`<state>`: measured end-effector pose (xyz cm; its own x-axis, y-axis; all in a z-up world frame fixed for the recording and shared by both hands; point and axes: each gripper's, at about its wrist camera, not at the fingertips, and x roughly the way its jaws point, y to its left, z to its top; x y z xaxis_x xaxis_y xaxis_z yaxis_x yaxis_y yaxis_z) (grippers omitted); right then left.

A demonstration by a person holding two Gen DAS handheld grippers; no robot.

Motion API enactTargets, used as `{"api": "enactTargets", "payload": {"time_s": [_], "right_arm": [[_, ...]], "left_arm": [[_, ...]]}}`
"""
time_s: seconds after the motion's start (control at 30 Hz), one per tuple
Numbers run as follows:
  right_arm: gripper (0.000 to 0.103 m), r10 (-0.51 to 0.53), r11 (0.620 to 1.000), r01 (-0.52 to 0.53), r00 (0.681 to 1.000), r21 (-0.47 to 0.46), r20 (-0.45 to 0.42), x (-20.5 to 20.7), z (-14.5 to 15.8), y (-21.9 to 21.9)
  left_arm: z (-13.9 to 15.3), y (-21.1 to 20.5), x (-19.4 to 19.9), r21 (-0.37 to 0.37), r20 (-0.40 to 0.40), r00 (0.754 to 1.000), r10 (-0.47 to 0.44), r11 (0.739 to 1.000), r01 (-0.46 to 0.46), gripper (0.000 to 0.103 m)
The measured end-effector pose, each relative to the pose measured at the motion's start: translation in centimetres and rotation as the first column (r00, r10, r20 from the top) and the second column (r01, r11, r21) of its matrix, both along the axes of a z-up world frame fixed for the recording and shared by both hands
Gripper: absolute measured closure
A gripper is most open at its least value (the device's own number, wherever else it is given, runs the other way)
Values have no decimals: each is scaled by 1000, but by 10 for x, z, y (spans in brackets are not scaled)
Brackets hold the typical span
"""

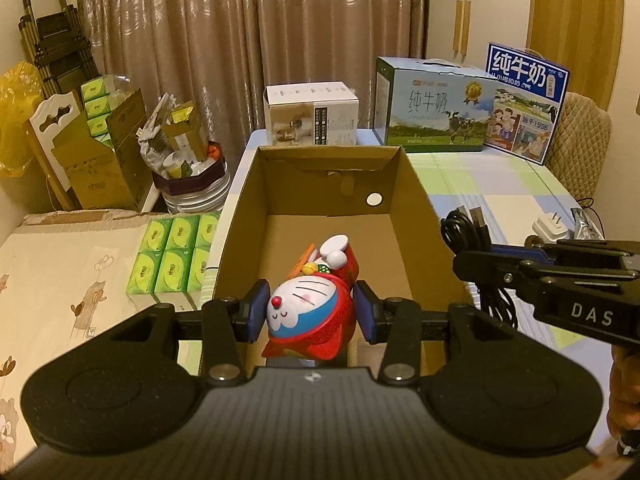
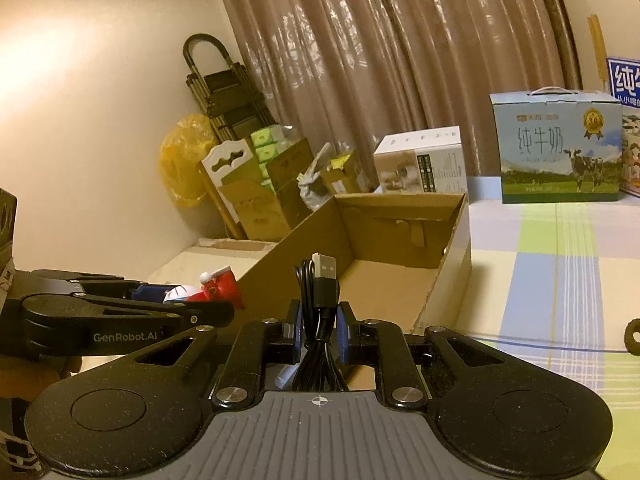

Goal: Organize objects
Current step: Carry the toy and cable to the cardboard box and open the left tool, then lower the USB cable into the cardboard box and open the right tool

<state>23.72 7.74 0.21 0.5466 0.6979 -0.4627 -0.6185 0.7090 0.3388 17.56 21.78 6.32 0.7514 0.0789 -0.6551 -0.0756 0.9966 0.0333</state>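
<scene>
Both tools are loaded and held at the near end of the open brown cardboard box (image 1: pixel 328 184), which looks like the collecting place for this tidy-up. The left tool (image 1: pixel 314 312) is clamped on a round blue-and-white cat figurine in a red costume (image 1: pixel 312 312), its blue pads pressing the 2 sides of the body. The toy hangs over the near end of the box, face up toward the camera, so letting go there would probably drop it inside.

The right tool (image 2: pixel 319 332) is fully closed on a bundled black USB cable (image 2: pixel 318 312), pinching the coil near its middle so the loops stay gathered; the plug end stands up above the pads. It sits just beside the box's right wall, seemingly waiting its turn.

The figurine is glossy hard plastic with closed eyes, a red nose and a white arm raised beside a red bag; smooth and rounded, it could slip if the squeeze loosened. The box floor looks bare, with 1 round hole in the far wall. The box rests on a bench covered in a pastel checked cloth (image 2: pixel 560 264).
</scene>
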Motion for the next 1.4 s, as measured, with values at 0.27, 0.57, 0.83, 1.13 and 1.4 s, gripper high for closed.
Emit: {"api": "enactTargets", "payload": {"time_s": [0.27,0.57,0.83,1.13,1.4], "right_arm": [[90,-15,1000,15,1000,-3,-5,1,-2,-1],[90,-21,1000,21,1000,-8,-12,1,-4,-2],[90,-7,1000,7,1000,-9,-9,0,-6,1],[90,-1,1000,1,1000,-2,-23,2,-9,8],[84,-20,999,21,999,24,-30,5,-10,7]], "left_arm": [[-6,4,8,-10,-11,1000,0,1000,-1,63],[-5,9,11,-6,20,999,31,999,-31,47],[-9,14,6,-5,5,999,46,999,-46,47],[-12,21,4,-6,1,998,60,998,-60,47],[-12,24,1,-13,4,998,68,998,-68,47]]}}
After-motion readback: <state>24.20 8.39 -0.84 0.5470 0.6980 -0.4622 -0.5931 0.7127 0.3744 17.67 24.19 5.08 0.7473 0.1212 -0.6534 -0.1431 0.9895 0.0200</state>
